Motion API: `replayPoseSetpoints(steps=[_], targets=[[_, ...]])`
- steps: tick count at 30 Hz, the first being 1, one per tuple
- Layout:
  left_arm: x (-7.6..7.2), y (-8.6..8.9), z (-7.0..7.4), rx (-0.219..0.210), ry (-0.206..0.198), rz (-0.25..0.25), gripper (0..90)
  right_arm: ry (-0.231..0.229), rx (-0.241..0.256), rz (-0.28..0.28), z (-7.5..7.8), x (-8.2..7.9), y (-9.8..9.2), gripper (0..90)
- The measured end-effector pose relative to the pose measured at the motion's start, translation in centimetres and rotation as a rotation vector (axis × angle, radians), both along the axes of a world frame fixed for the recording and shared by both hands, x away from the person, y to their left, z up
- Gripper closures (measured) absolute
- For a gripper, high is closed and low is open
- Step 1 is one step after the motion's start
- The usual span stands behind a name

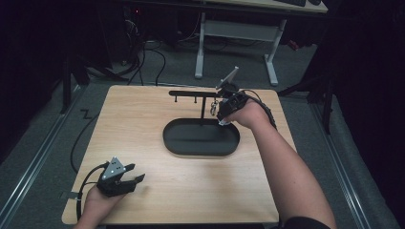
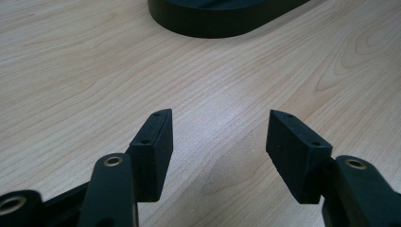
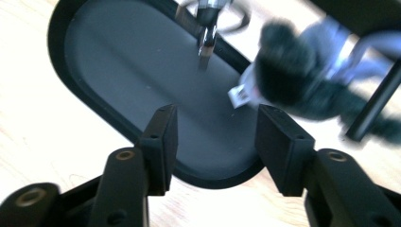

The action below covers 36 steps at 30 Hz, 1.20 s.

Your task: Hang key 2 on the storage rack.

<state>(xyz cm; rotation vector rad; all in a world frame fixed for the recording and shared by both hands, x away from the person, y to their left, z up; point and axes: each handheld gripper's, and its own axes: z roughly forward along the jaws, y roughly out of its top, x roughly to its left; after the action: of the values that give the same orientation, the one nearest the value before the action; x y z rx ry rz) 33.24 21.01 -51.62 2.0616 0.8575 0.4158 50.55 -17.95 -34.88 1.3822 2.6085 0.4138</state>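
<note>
A black oval tray [image 1: 181, 145] lies at the middle of the wooden table, and a black T-shaped rack [image 1: 191, 93] with small hooks rises from its far rim. A keyring with metal parts [image 1: 214, 107] hangs from the rack's right end. In the right gripper view it is a blurred dark fuzzy pom-pom [image 3: 293, 71] with a white tag [image 3: 241, 94] and a metal clip [image 3: 206, 33]. My right gripper [image 1: 222, 114] [image 3: 215, 113] is open just short of it, above the tray [image 3: 132, 61], holding nothing. My left gripper [image 1: 136, 181] [image 2: 220, 118] rests open and empty near the front left.
The rack's upright post [image 3: 373, 109] stands just right of the hanging keyring. The tray's near wall [image 2: 222, 21] lies ahead of the left gripper across bare wood. Cables trail off the table's left edge [image 1: 79, 143]; a desk frame [image 1: 239, 33] stands beyond the table.
</note>
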Motion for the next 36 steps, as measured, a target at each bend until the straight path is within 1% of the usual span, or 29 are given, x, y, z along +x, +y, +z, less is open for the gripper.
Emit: replayPoseSetpoints(steps=[4,5,6,8,9,10,11,12,13,14,15,16,17,19,20,21,22,23,24,25,26,27,28,29,30,31,32,33,36], targets=[[0.0,-0.2,-0.1,0.012,0.001,-0.003,42.4,-0.039,0.037,0.013,-1.4,-2.3,-0.9,44.7],[0.0,-0.4,-0.1,0.013,-0.001,-0.003,42.3,-0.064,0.058,0.023,-2.2,-3.7,-1.3,45.3],[0.0,-0.4,-0.1,0.013,-0.001,-0.003,42.3,-0.064,0.058,0.023,-2.2,-3.7,-1.3,45.3],[0.0,-0.5,-0.1,0.017,0.003,-0.009,42.2,-0.109,0.051,0.029,-3.1,-5.0,-1.6,45.4],[0.0,-0.6,-0.2,0.019,0.001,-0.008,42.0,-0.139,0.071,0.028,-4.0,-6.5,-1.9,45.0],[0.0,-0.6,-0.2,0.019,0.001,-0.008,42.0,-0.139,0.071,0.028,-4.0,-6.5,-1.9,45.0],[0.0,-0.6,-0.2,0.020,0.004,-0.009,42.0,-0.156,0.083,0.021,-4.6,-7.2,-2.1,44.5],[0.0,-0.7,-0.3,0.025,0.007,-0.011,41.9,-0.193,0.085,0.012,-5.8,-8.6,-2.5,42.8],[0.0,-0.7,-0.3,0.025,0.006,-0.011,41.9,-0.211,0.081,0.015,-6.5,-9.3,-2.7,40.9],[0.0,-0.7,-0.3,0.025,0.006,-0.011,41.9,-0.211,0.081,0.015,-6.5,-9.3,-2.7,40.9],[-0.1,-0.8,-0.4,0.025,0.009,-0.013,41.8,-0.243,0.090,0.008,-8.0,-10.7,-3.2,39.5],[-0.1,-0.8,-0.4,0.025,0.009,-0.013,41.8,-0.243,0.090,0.008,-8.0,-10.7,-3.2,39.5],[-0.1,-0.9,-0.4,0.025,0.013,-0.014,41.8,-0.276,0.117,-0.012,-9.6,-12.1,-3.8,39.2],[-0.1,-0.9,-0.4,0.028,0.014,-0.015,41.7,-0.298,0.152,-0.040,-11.0,-13.4,-4.6,38.9],[-0.1,-0.9,-0.4,0.028,0.014,-0.015,41.6,-0.298,0.152,-0.040,-11.0,-13.4,-4.6,38.9],[-0.1,-1.0,-0.5,0.028,0.014,-0.016,41.6,-0.308,0.167,-0.054,-11.7,-14.1,-4.9,38.6],[-0.2,-1.0,-0.5,0.030,0.017,-0.018,41.6,-0.327,0.189,-0.069,-12.3,-14.8,-5.3,38.7],[-0.2,-1.1,-0.5,0.028,0.018,-0.018,41.5,-0.343,0.236,-0.098,-13.4,-16.1,-6.1,38.6],[-0.2,-1.2,-0.5,0.030,0.021,-0.020,41.5,-0.343,0.236,-0.098,-13.4,-16.1,-6.1,38.6],[-0.2,-1.2,-0.6,0.027,0.026,-0.021,41.5,-0.359,0.244,-0.104,-13.9,-16.8,-6.5,38.5],[-0.2,-1.3,-0.7,0.025,0.030,-0.023,41.6,-0.381,0.249,-0.106,-14.4,-17.5,-6.8,38.4],[-0.2,-1.5,-0.9,0.030,0.038,-0.026,41.7,-0.450,0.272,-0.121,-15.2,-19.1,-7.6,38.9],[-0.1,-1.5,-1.0,0.038,0.044,-0.028,41.6,-0.493,0.310,-0.150,-15.8,-20.1,-8.0,40.3],[-0.1,-1.6,-1.1,0.039,0.047,-0.024,41.6,-0.503,0.350,-0.176,-16.6,-21.0,-8.4,44.2],[-0.1,-1.6,-1.1,0.039,0.047,-0.024,41.5,-0.503,0.350,-0.176,-16.6,-21.0,-8.4,44.2],[-0.1,-1.7,-1.2,0.039,0.053,-0.022,41.5,-0.451,0.381,-0.188,-16.9,-21.2,-8.8,40.8],[0.0,-1.8,-1.3,0.039,0.055,-0.018,41.4,-0.440,0.381,-0.188,-16.8,-21.3,-8.9,38.9],[0.1,-1.9,-1.5,0.043,0.063,-0.014,41.4,-0.485,0.345,-0.167,-16.7,-21.3,-9.0,39.5],[0.1,-2.2,-1.6,0.054,0.063,-0.008,41.2,-0.486,0.347,-0.170,-16.7,-21.1,-9.3,39.4]])
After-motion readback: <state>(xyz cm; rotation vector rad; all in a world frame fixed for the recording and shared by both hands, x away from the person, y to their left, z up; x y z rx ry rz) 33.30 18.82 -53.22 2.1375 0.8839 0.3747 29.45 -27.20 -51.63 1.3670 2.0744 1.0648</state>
